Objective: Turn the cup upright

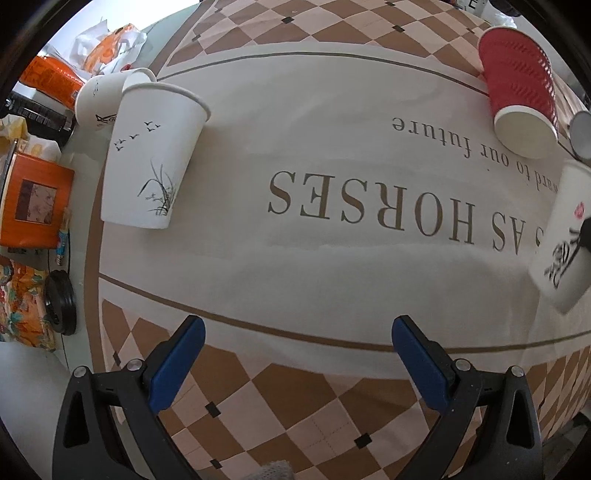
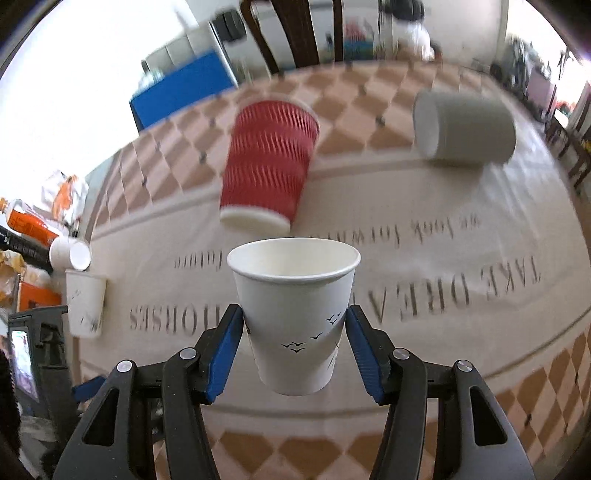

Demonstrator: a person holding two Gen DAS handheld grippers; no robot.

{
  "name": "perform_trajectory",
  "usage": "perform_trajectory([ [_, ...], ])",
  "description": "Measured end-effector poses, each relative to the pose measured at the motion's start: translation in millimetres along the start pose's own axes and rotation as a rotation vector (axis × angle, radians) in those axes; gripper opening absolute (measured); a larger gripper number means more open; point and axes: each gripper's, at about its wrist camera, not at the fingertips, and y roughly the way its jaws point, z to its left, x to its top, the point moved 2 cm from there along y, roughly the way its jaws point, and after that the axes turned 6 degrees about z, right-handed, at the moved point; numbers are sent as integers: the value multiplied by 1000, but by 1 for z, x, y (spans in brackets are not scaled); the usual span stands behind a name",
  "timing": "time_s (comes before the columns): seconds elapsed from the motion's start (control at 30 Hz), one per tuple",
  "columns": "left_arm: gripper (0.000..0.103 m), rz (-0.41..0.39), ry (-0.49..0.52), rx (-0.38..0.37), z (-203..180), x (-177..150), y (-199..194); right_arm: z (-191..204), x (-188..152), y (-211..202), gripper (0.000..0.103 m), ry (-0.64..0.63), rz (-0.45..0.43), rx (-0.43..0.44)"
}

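My right gripper [image 2: 294,332] is shut on a white paper cup with bird prints [image 2: 295,314], mouth up, held above the tablecloth; the same cup shows at the right edge of the left wrist view [image 1: 561,236]. A red ribbed cup [image 2: 267,166] and a grey cup [image 2: 465,125] lie on their sides beyond it. The red cup also shows in the left wrist view [image 1: 517,92]. My left gripper [image 1: 297,354] is open and empty over the near checkered border. A white cup with birds and grass [image 1: 153,155] stands upright at the left, with another white cup [image 1: 101,98] on its side behind it.
The tablecloth [image 1: 332,258] bears large lettering and a checkered border. Orange boxes [image 1: 33,199], bags and a dark lid [image 1: 61,301] crowd the table's left edge. A dark chair [image 2: 295,33] and a blue box [image 2: 184,92] stand beyond the far edge.
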Motion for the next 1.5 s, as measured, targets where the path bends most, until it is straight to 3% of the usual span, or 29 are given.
perform_trajectory([
  [0.2,103,-18,25,18,-3,0,7,15,-21,2,59,-101,-207,-72],
  [0.47,103,-35,63,32,-14,-18,6,17,-62,-14,60,-142,-304,-109],
  [0.73,103,-68,115,33,-21,-36,-4,19,-83,-20,62,-131,-289,-135],
  [1.07,103,-117,132,10,-30,-64,-40,12,-94,-37,87,-94,-238,-133],
  [1.33,103,-224,119,-26,-31,-90,-109,-12,-99,-99,103,-45,-198,-195],
  [1.5,103,-288,86,-36,-18,-97,-155,-21,-96,-151,103,-42,-163,-216],
])
